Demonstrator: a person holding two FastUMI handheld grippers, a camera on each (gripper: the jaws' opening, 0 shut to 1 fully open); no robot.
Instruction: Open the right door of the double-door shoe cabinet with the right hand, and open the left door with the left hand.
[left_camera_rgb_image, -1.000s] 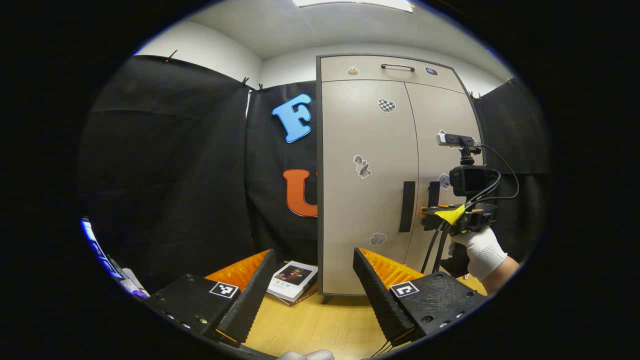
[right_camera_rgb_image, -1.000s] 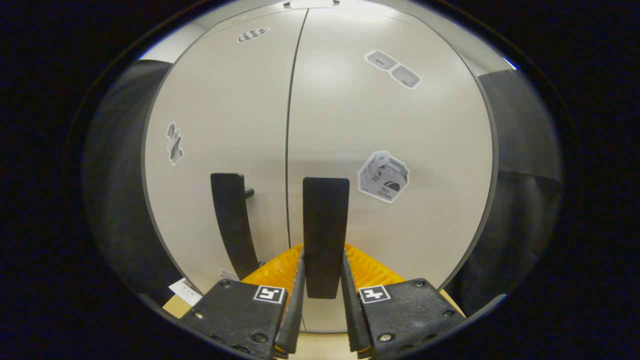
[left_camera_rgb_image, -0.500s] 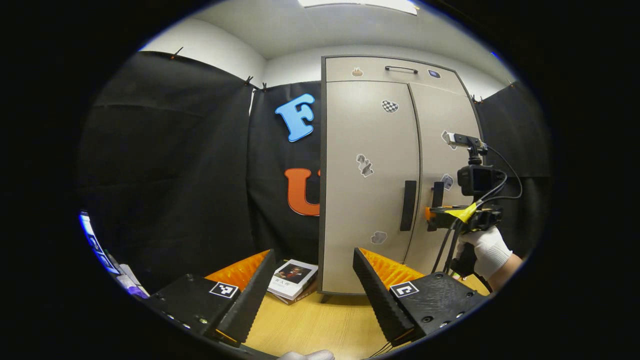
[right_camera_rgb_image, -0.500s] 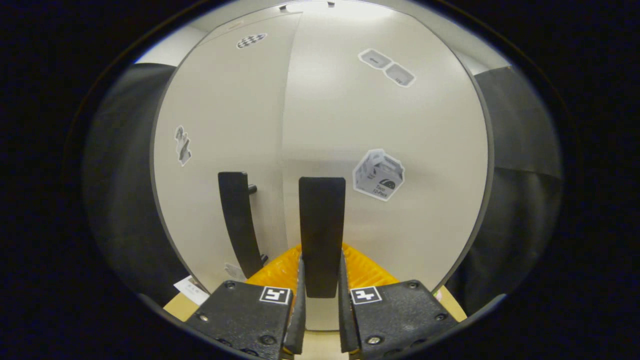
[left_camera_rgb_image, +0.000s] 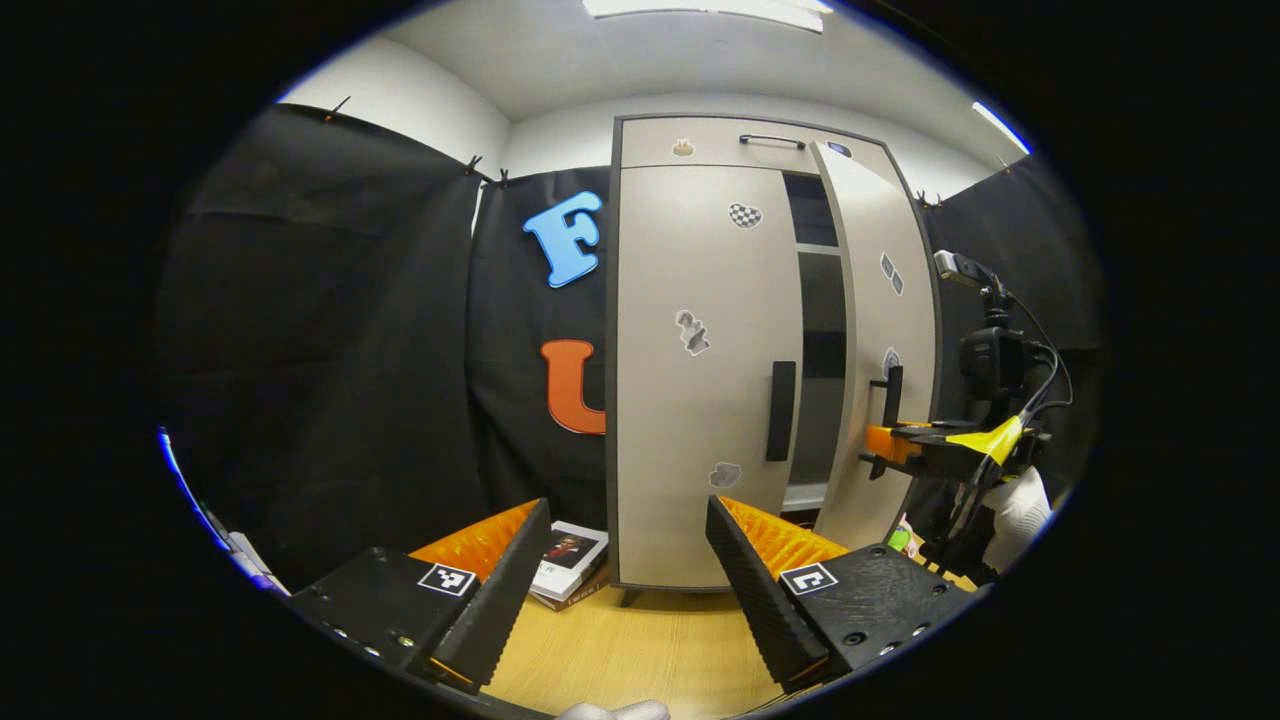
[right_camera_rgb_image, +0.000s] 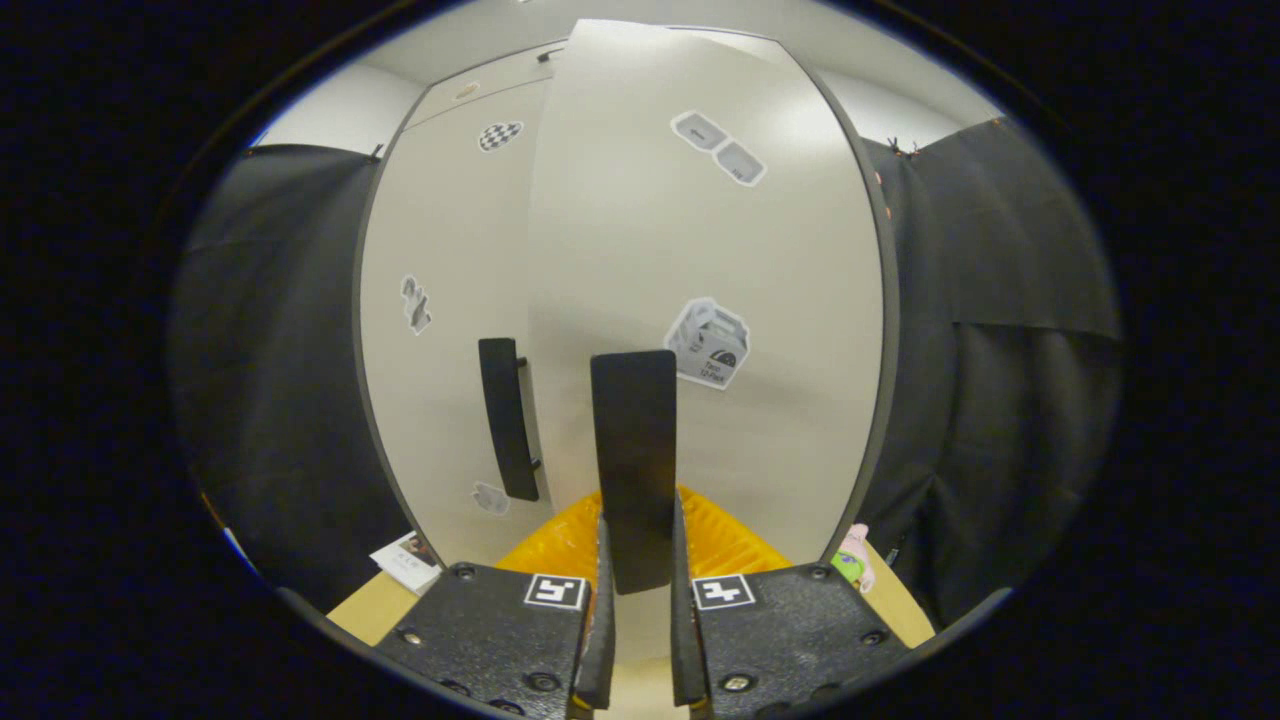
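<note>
The beige double-door shoe cabinet (left_camera_rgb_image: 690, 300) stands on the wooden floor. Its right door (left_camera_rgb_image: 885, 300) (right_camera_rgb_image: 700, 250) is swung partly out, showing dark shelves behind it. My right gripper (right_camera_rgb_image: 636, 560) is shut on the right door's black vertical handle (right_camera_rgb_image: 632, 450); from the left gripper view that gripper (left_camera_rgb_image: 885, 445) sits at the handle (left_camera_rgb_image: 893, 395), held by a white-gloved hand (left_camera_rgb_image: 1015, 505). The left door (left_camera_rgb_image: 690, 380) is closed, with its black handle (left_camera_rgb_image: 780, 410) (right_camera_rgb_image: 508, 420) untouched. My left gripper (left_camera_rgb_image: 625, 570) stands open, well back from the cabinet, with nothing between its fingers.
A book (left_camera_rgb_image: 562, 560) lies on the floor at the cabinet's left foot. Black cloth walls (left_camera_rgb_image: 330, 350) close in both sides. A small pink and green toy (right_camera_rgb_image: 852, 558) sits on the floor by the right door's lower edge. A drawer with a handle (left_camera_rgb_image: 772, 140) tops the cabinet.
The right door has swung outward from closed, pulled by my right gripper on its handle. The left gripper has stayed open and shifted only slightly.
</note>
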